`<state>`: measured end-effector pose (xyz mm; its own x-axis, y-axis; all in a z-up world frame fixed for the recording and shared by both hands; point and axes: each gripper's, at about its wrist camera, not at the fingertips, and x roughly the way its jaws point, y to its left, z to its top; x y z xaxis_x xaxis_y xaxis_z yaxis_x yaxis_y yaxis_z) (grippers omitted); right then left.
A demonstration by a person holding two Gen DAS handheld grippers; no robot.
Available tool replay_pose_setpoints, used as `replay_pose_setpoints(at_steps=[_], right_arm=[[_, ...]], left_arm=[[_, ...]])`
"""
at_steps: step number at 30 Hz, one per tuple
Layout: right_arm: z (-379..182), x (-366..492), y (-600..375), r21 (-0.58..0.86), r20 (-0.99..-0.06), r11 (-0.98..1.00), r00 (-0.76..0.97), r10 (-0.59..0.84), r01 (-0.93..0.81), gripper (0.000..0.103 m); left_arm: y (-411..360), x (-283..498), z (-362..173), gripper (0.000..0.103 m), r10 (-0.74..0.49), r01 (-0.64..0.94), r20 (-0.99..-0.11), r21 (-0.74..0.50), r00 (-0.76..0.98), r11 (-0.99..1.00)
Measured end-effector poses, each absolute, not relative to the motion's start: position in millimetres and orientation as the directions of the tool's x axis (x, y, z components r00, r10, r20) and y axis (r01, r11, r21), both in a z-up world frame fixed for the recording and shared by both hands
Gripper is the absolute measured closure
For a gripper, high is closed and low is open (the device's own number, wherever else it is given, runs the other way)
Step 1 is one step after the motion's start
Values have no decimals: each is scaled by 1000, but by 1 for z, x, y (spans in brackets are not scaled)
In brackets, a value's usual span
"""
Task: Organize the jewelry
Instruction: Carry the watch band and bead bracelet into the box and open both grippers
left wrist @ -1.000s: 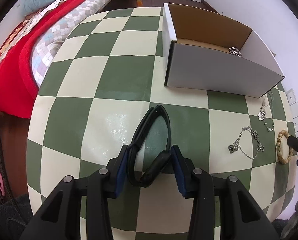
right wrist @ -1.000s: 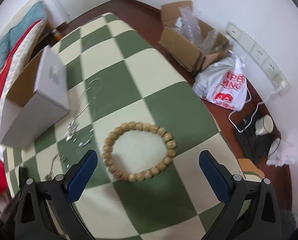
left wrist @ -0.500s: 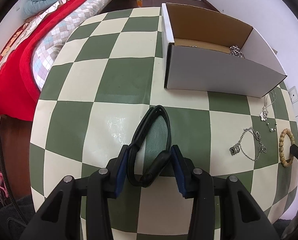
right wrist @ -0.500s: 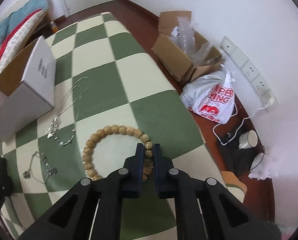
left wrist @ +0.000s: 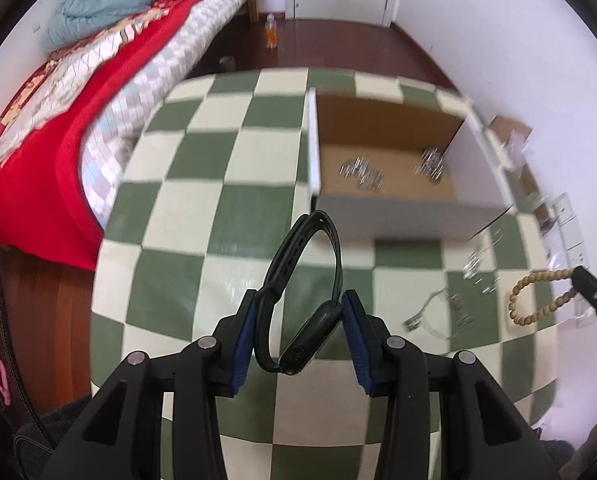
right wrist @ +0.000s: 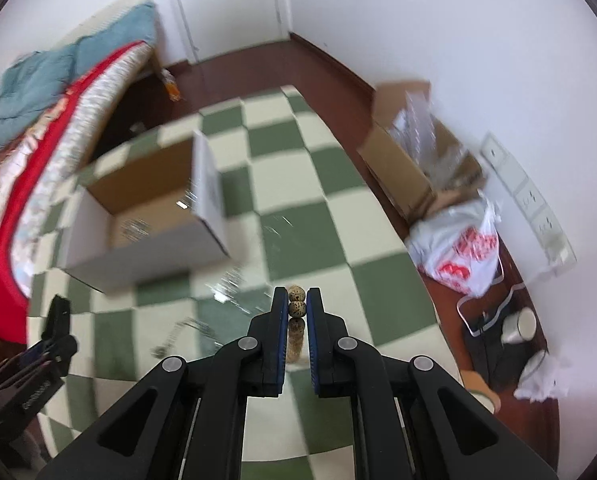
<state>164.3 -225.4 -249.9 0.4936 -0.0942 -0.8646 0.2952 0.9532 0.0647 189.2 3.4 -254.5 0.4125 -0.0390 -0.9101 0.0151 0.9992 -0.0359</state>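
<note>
My left gripper (left wrist: pixel 300 320) is shut on a black smartwatch (left wrist: pixel 302 292) and holds it above the checkered table (left wrist: pixel 178 272), in front of the open white cardboard box (left wrist: pixel 386 168). Silver jewelry (left wrist: pixel 362 172) lies inside the box. My right gripper (right wrist: pixel 297 306) is shut on a wooden bead bracelet (right wrist: pixel 297 304), lifted off the table; the bracelet also shows hanging in the left wrist view (left wrist: pixel 534 296). Silver chains (left wrist: pixel 438 316) lie on the table to the right. The box (right wrist: pixel 154 216) stands ahead and left in the right wrist view.
A bed with a red blanket (left wrist: pixel 58 140) borders the table on the left. On the floor to the right stand a brown carton (right wrist: pixel 414 164) and a white plastic bag (right wrist: pixel 462 252). Wall sockets (right wrist: pixel 526 196) sit on the right wall.
Both grippers have risen off the table, the left lifting the watch and the right lifting the bead bracelet it closed on. Both views now look down into the box.
</note>
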Motion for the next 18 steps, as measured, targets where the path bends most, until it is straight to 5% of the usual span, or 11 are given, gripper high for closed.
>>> replay_pose_setpoints(at_steps=[18], right_arm=[[-153,231,-171,183,-759,973,649,47,143,94]], left_arm=[[3,262,-142,65,-88,71,-815,-57,572,996]])
